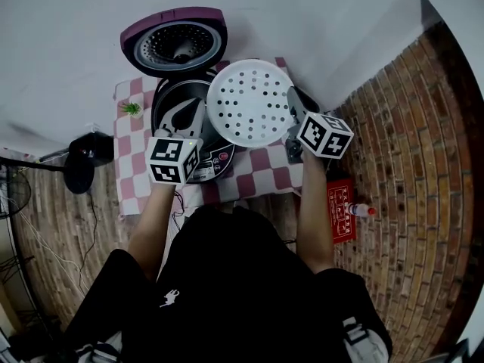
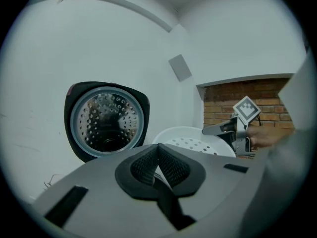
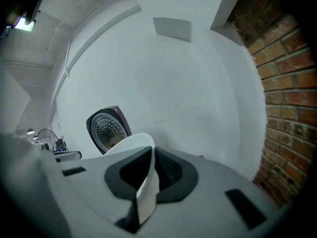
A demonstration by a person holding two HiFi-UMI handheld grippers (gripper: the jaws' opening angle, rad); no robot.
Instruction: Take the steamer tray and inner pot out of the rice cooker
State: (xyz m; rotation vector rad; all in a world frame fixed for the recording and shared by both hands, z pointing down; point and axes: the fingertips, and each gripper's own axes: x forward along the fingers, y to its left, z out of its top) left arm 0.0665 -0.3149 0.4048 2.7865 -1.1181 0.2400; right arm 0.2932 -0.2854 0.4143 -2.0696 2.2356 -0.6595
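- In head view, steamer tray point(image 1: 249, 103) is shown above rice cooker point(image 1: 175, 112).
- In right gripper view, its rim is seen pinched by right gripper point(image 3: 150, 155).
- left gripper point(image 2: 158, 153) is pressed together, empty.

A white wall point(image 1: 302, 21) rises behind a pink-checked table point(image 1: 261, 174) on brick flooring point(image 1: 408, 203).

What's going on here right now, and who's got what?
A person with a gripper in each hand is emptying the rice cooker, whose lid stands open. The right gripper is shut on the rim of the white perforated steamer tray, holding it in the air above the cooker. The left gripper is shut and empty, near the cooker's front edge.
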